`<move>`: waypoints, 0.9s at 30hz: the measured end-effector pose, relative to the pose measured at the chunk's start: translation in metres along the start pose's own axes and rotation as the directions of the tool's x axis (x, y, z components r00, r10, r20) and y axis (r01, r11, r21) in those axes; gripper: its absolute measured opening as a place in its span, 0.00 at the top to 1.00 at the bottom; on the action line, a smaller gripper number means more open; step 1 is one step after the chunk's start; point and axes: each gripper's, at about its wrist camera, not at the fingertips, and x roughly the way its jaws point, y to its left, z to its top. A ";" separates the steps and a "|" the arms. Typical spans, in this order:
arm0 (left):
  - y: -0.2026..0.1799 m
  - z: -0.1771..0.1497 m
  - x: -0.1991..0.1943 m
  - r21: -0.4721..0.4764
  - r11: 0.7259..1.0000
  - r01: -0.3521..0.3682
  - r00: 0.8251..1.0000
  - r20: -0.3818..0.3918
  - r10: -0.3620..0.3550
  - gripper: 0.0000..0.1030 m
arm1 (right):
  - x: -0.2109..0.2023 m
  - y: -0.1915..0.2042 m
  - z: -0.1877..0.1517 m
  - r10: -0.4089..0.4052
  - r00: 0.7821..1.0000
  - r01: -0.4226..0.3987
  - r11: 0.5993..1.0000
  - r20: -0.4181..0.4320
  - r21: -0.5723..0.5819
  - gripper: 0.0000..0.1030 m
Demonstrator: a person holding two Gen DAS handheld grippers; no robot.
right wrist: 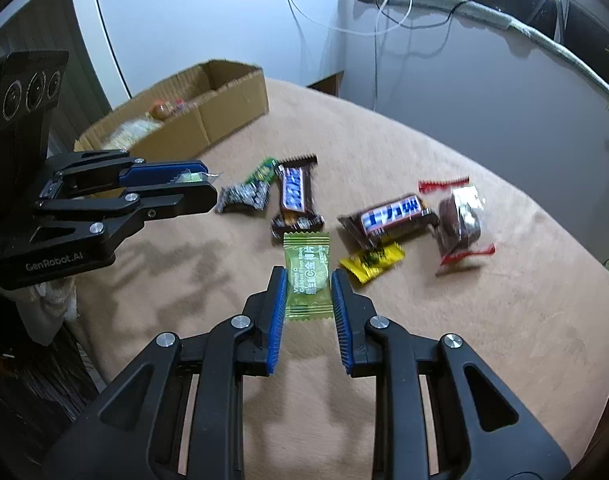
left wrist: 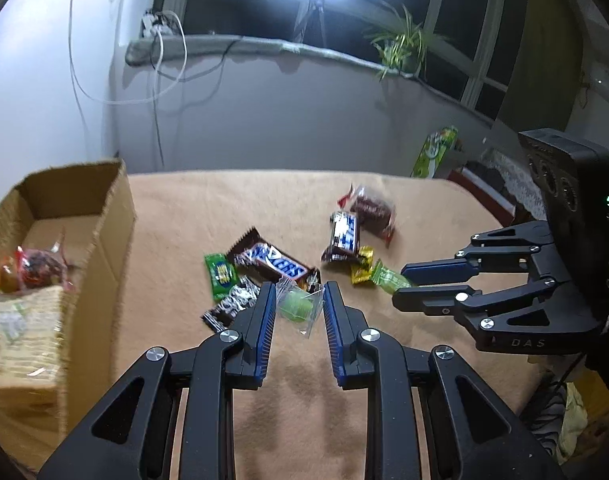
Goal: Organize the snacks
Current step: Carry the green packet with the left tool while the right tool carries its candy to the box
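Left gripper [left wrist: 299, 296]: jaws narrow, clamped on a clear-wrapped green candy [left wrist: 295, 307]

Right gripper [right wrist: 306, 284]: jaws narrow, gripping a green plum candy [right wrist: 306, 276] by its sides

Room to move: bare tan cloth [right wrist: 484, 320] lies near both grippers; the table's rounded edge falls away at right, and a cardboard box [left wrist: 112, 216] stands at its left edge

Count on cloth: two Snickers bars [left wrist: 270, 261] [left wrist: 343, 236], one green sachet [left wrist: 220, 274], one silver-black wrapper [left wrist: 234, 303], one yellow sachet [left wrist: 362, 266], one dark red-trimmed pack [left wrist: 374, 212]

In box: a red snack pack [left wrist: 32, 270] and a pale packet [left wrist: 22, 320]

Hard to make out: motion blur smears most labels; the box's near end is cut off
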 end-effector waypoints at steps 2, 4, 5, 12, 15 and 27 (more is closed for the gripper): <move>0.003 0.000 -0.007 -0.012 1.000 0.006 1.000 0.019 -0.006 0.78 | -0.006 0.005 0.007 0.009 1.000 -0.009 1.000 0.018 -0.003 0.77; 0.007 0.000 -0.015 -0.019 1.000 0.011 0.999 0.034 -0.010 0.78 | -0.011 0.010 0.014 0.018 0.999 -0.018 1.000 0.034 -0.008 0.77; 0.008 0.001 -0.018 -0.020 1.000 0.005 0.999 0.042 -0.004 0.78 | -0.013 0.014 0.019 0.024 0.999 -0.024 1.000 0.044 -0.012 0.77; 0.037 0.009 -0.055 -0.097 0.995 -0.003 0.990 0.138 0.016 0.78 | -0.015 0.033 0.054 0.047 0.995 -0.043 0.998 0.093 -0.043 0.77; 0.053 0.013 -0.068 -0.128 0.992 -0.018 0.984 0.172 0.040 0.78 | -0.012 0.047 0.071 0.056 0.992 -0.049 0.997 0.111 -0.064 0.77; 0.131 0.007 -0.091 -0.304 0.947 -0.108 0.964 0.201 0.175 0.78 | 0.025 0.090 0.138 0.096 0.988 -0.083 0.991 0.122 -0.104 0.77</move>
